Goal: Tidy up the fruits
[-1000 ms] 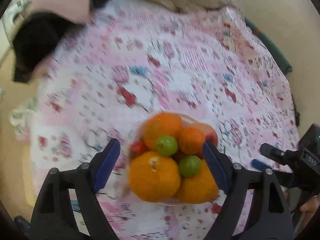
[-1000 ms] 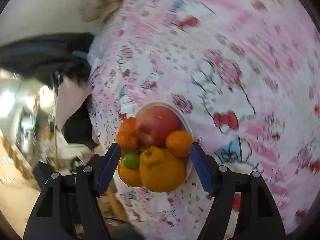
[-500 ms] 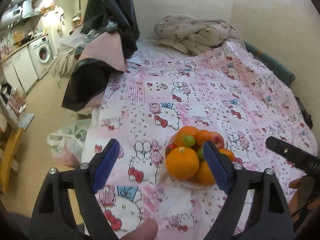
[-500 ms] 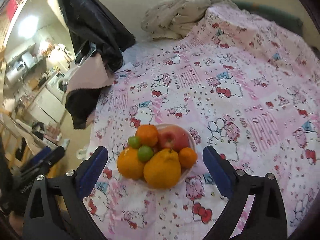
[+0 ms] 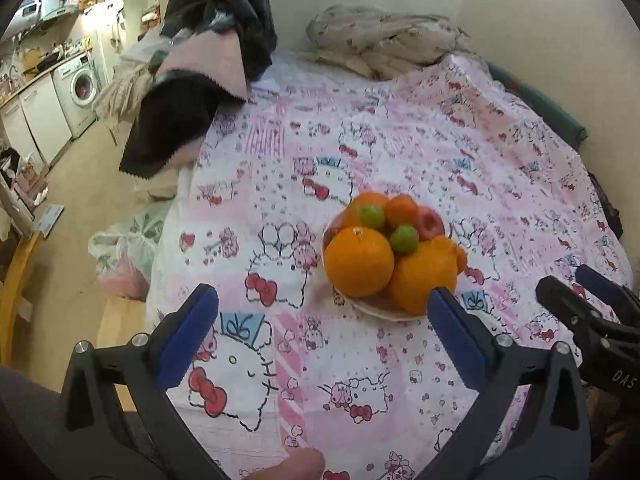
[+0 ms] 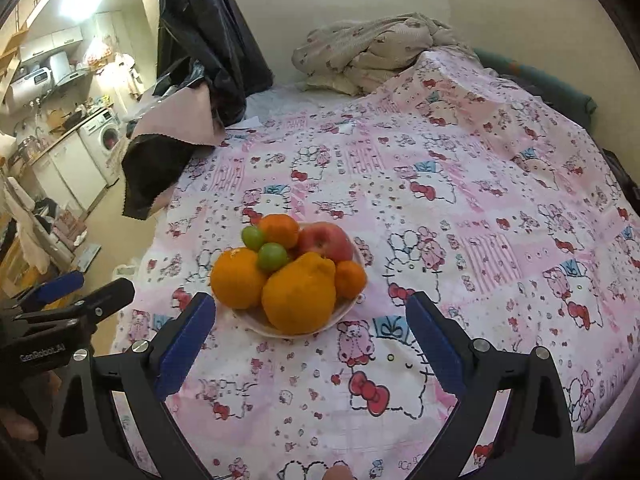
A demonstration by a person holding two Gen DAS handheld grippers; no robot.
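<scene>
Right now I have both grippers hanging over the pink cartoon-cat bedspread [image 6: 480, 208], and neither holds anything. My left gripper [image 5: 324, 336] has its jaws still spreading — only the quilt shows between them. My right gripper [image 6: 312, 334] is spread wide, the near rim of the fruit bowl [image 6: 256, 326] lying in its gap, untouched. Piled in that bowl: a knobbly orange citrus [image 6: 298, 292], a round orange [image 6: 236, 278], a red apple [image 6: 326, 240], two green limes [image 6: 272, 256] — plus smaller tangerines [image 6: 278, 230]. Crumpled bedding [image 6: 372, 50] sits by the far wall.
</scene>
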